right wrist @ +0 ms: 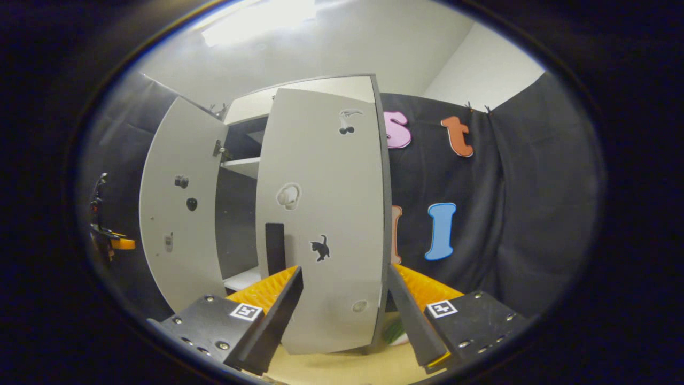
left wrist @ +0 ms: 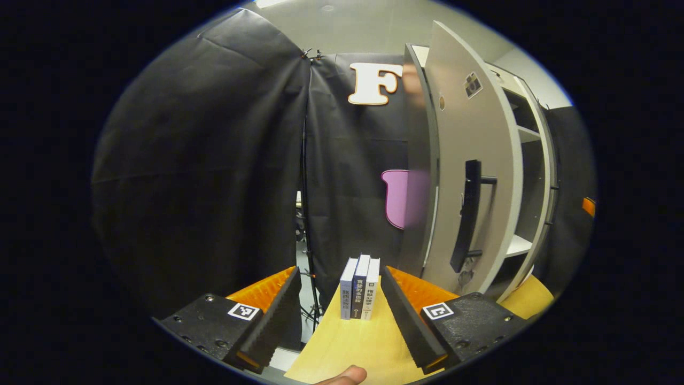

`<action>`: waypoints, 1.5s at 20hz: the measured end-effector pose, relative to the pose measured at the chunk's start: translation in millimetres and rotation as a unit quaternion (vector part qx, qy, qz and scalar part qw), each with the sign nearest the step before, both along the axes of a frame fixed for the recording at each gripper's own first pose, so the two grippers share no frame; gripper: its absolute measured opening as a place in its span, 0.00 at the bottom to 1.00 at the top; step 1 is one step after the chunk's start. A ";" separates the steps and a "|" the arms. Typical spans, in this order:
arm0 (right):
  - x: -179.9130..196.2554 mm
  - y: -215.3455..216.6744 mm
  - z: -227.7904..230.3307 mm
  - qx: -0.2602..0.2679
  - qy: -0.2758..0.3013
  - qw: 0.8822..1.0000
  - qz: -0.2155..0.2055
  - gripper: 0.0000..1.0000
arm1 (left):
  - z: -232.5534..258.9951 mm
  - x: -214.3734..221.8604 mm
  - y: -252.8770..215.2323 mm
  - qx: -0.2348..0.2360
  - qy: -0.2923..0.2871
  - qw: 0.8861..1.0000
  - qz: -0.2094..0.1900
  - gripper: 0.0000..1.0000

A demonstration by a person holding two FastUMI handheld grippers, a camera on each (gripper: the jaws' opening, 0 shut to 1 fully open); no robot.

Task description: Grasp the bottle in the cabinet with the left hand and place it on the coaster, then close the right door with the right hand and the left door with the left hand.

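L gripper (left wrist: pixel 342 313): jaws apart, nothing between, over wooden tabletop (left wrist: pixel 352 347); 3 upright books (left wrist: pixel 359 287) ahead, left cabinet door (left wrist: pixel 470 176) w/ black handle (left wrist: pixel 466 216) ajar at right, shelves (left wrist: pixel 521 243) behind it. R gripper (right wrist: pixel 344 315): jaws apart, empty, facing right door (right wrist: pixel 326 214), part-open, bottom edge between fingers. Bottle, coaster: can't tell.
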State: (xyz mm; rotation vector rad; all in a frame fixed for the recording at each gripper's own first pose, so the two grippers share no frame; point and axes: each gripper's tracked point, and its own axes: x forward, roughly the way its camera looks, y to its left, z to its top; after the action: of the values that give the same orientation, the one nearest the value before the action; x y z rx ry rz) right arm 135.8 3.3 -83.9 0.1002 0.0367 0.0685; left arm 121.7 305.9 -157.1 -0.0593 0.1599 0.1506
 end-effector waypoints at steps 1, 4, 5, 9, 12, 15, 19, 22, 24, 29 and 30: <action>-11.3 0.1 -0.8 -0.003 0.003 1.000 0.003 0.96 | 3.0 8.6 -3.0 -0.004 -0.001 1.000 -0.002 0.97; -52.9 -5.7 2.1 -0.022 0.002 1.000 0.008 0.96 | 0.2 28.9 -10.3 -0.013 0.010 1.000 0.006 0.95; -69.3 -11.8 1.3 -0.024 -0.001 1.000 0.004 0.96 | 3.0 36.9 -13.7 -0.010 0.010 1.000 0.007 0.95; -128.3 -33.1 -7.2 -0.011 0.000 1.000 -0.002 0.94 | 1.8 54.8 -60.4 0.000 0.037 0.999 -0.025 0.95; -164.5 -62.8 -24.5 -0.001 0.011 1.000 -0.026 0.96 | 19.5 53.0 -68.9 0.053 0.009 0.999 0.000 0.83; -188.8 -81.9 -43.7 0.004 0.027 0.998 -0.051 0.96 | 5.3 50.2 -70.6 -0.002 0.024 1.000 0.010 0.85; -201.1 -85.8 -57.3 0.022 0.039 0.997 -0.058 0.96 | 5.1 50.0 -70.4 -0.031 0.029 0.999 0.012 0.86; -200.3 -89.2 -52.6 0.028 0.036 0.997 -0.062 0.94 | 8.1 48.9 -77.9 -0.010 0.019 1.000 0.017 0.83; -198.9 -88.9 -48.4 0.031 0.028 0.997 -0.063 0.96 | 6.7 49.2 -88.5 -0.024 0.022 0.999 0.005 0.84; -198.7 -82.2 -44.1 0.029 0.017 0.998 -0.061 0.96 | 8.4 49.5 -125.1 -0.022 0.025 0.999 -0.029 0.89; -199.9 -80.6 -44.0 0.028 0.016 0.998 -0.061 0.96 | 8.2 49.9 -134.6 -0.019 0.023 0.999 -0.038 0.89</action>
State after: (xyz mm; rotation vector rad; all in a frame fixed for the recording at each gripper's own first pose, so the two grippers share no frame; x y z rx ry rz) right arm -64.1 -77.3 -127.8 0.1587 0.0610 -0.0532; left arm 171.6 171.3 -148.9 -0.0873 0.2098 0.0721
